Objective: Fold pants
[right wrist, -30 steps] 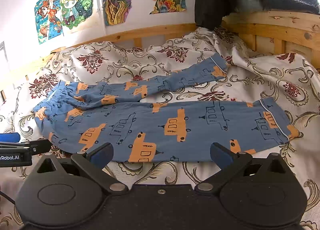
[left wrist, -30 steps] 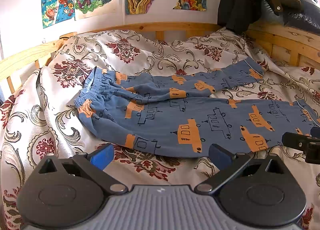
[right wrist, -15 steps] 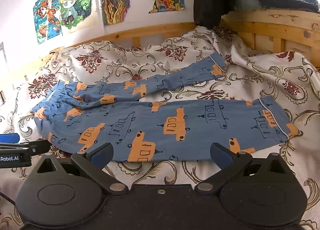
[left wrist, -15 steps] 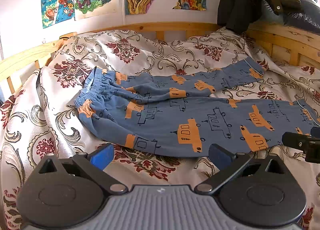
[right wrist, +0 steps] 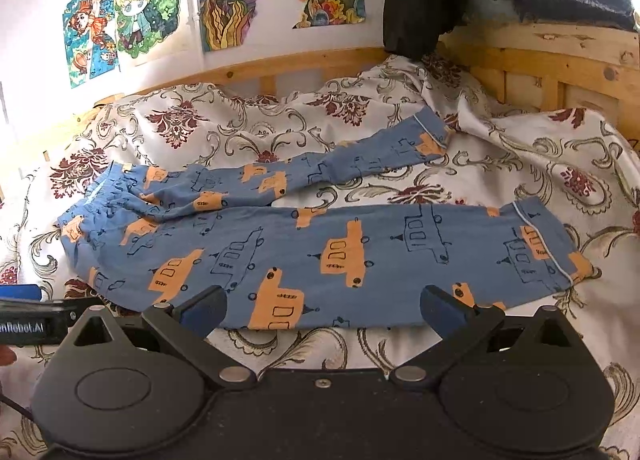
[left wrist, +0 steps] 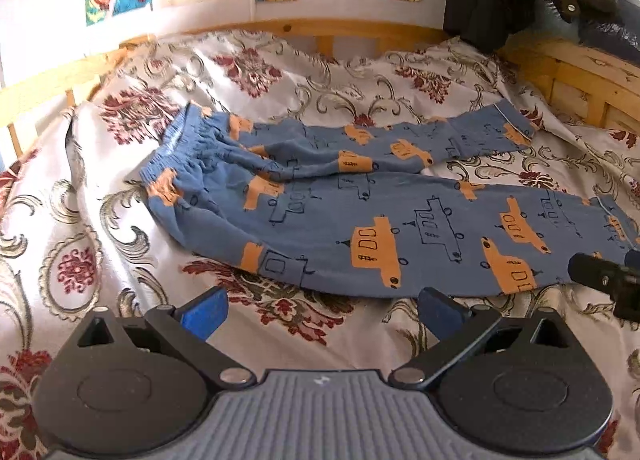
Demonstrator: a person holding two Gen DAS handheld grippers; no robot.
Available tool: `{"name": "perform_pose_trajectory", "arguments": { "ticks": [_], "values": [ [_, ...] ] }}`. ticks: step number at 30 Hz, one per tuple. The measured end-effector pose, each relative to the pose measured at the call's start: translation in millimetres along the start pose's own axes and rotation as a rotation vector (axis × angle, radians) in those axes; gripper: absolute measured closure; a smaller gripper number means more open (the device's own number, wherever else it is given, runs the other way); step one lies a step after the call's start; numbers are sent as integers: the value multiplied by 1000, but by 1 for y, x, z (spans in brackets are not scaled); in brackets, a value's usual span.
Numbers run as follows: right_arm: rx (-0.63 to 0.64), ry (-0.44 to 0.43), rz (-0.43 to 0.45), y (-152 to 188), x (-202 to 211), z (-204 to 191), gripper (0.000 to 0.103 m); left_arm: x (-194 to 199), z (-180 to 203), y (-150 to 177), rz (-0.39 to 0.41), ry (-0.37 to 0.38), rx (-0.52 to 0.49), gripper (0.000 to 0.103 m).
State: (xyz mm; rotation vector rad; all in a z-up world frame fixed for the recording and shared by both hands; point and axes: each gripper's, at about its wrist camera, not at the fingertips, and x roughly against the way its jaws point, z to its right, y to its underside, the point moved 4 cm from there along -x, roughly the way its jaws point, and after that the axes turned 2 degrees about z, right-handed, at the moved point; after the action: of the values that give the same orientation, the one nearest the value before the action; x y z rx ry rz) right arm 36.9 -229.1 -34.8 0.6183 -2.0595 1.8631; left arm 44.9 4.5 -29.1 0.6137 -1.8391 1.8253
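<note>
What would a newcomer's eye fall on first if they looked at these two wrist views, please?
Most likely the blue pants with orange vehicle prints, spread flat across the floral bedspread, waistband to the left and the far leg angled away from the near one. Next, the bright cartoon posters on the wall behind the wooden bed frame. Both the left gripper and the right gripper sit open near the pants' near edge, holding nothing.

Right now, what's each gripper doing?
Left gripper: open, empty, short of the pants.
Right gripper: open, empty, at the pants' near edge.
</note>
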Motion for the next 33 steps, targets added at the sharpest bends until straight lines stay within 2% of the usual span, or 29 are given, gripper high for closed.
{"name": "perform_pose_trajectory", "arguments": {
  "ticks": [4,10,15,20,22,25,28,31,33],
  "values": [
    [-4,1,-1,-2,0,2,1,-8,-11,-33,-5,11,3,0],
    [3,-21,-57,-18,-10,19,1,-36,-30,-119,59,-87,-110,0],
    [176,-142,-105,-64,-47,40,1,-109,-42,-194,17,-43,-164,0],
    [342,-226,-154,-134,-146,61,1,-191,-54,-230,-9,-16,-169,0],
    [383,-314,-198,-160,-192,61,1,-225,-53,-237,-48,35,-234,0],
    [461,-441,-270,-191,-262,54,1,-259,-47,-236,-88,140,-424,0],
    [507,-472,-328,-211,-321,42,3,-289,-42,-234,-114,176,-576,0],
    [550,-470,-359,-220,-367,32,12,-315,-41,-236,-186,249,-582,1],
    [602,-449,-365,-222,-392,26,21,-331,-38,-238,-223,287,-564,8]
  ]
}}
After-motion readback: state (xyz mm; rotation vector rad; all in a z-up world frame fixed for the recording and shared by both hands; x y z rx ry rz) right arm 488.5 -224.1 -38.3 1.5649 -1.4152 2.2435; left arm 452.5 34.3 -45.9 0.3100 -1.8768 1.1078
